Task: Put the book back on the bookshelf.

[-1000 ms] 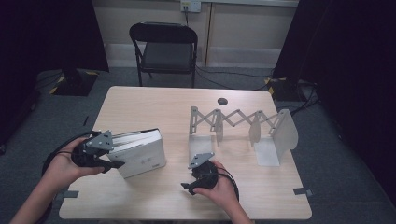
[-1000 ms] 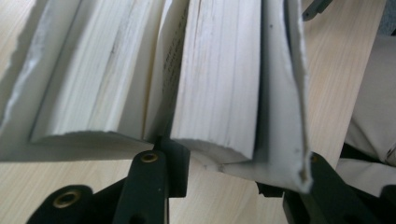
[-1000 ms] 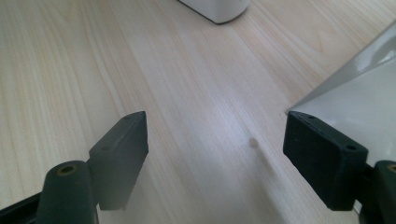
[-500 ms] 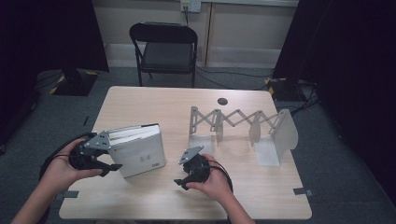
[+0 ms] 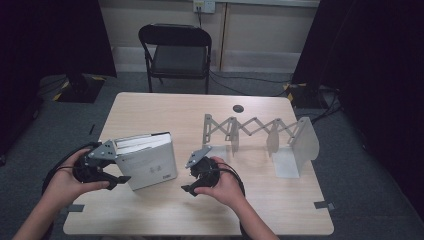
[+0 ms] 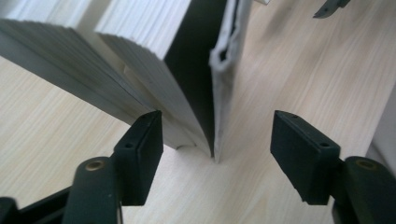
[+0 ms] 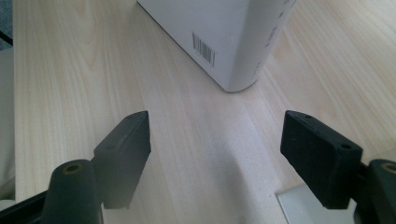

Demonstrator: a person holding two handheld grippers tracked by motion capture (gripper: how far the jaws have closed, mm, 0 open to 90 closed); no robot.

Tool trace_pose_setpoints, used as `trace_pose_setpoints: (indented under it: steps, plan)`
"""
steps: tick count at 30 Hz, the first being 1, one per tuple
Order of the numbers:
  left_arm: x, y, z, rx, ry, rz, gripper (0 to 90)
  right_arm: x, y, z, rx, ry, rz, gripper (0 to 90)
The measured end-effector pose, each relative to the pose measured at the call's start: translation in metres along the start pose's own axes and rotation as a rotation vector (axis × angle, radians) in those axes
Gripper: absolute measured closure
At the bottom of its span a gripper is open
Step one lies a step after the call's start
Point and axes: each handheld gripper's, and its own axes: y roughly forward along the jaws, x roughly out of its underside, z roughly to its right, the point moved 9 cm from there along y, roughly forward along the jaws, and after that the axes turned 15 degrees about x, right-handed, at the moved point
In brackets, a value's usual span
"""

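Observation:
A thick white book (image 5: pixel 150 160) stands on edge on the wooden table (image 5: pixel 165 112), its pages a little fanned. In the left gripper view the page block (image 6: pixel 140 60) and the loose cover (image 6: pixel 224 93) lie between the jaws of my left gripper (image 6: pixel 217 144). Those jaws have just been opening and no longer press on the book. In the high view the left gripper (image 5: pixel 119 165) sits at the book's left end. My right gripper (image 5: pixel 192 172) hovers open just right of the book. Nothing is between the jaws of the right gripper (image 7: pixel 215 140), which faces the barcoded corner of the book (image 7: pixel 219 42).
A grey expandable book rack (image 5: pixel 260 135) with upright dividers stands on the right half of the table; its base plate (image 7: pixel 308 205) shows by my right jaw. A black folding chair (image 5: pixel 175 55) stands beyond the far edge. A small dark hole (image 5: pixel 238 108) marks the tabletop.
The left jaws have opened and let go of the book, which now stands on its own. The right hand has moved left toward the book and risen a little.

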Motion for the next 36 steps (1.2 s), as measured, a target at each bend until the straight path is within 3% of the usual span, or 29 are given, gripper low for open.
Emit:
trace_pose_setpoints:
  steps: [4,11,17,30,36]
  plan:
    - [0.004,0.001,-0.002,-0.012,-0.018,0.006,31.0,-0.007,-0.003,0.001,-0.016,-0.011,-0.008,24.9]
    - [0.007,0.003,0.000,-0.009,-0.013,-0.004,30.5,-0.016,-0.005,0.002,-0.039,-0.014,-0.008,25.5]
    - [0.010,0.006,0.000,-0.011,-0.015,-0.019,30.4,-0.017,-0.006,-0.002,-0.046,-0.022,-0.010,25.6]
    - [0.020,0.009,0.003,-0.011,-0.041,0.005,30.3,-0.033,-0.024,-0.007,-0.054,-0.042,0.010,27.8]
    - [0.028,0.013,0.003,-0.006,-0.040,-0.004,29.9,-0.040,-0.029,-0.010,-0.042,-0.073,0.008,28.1]
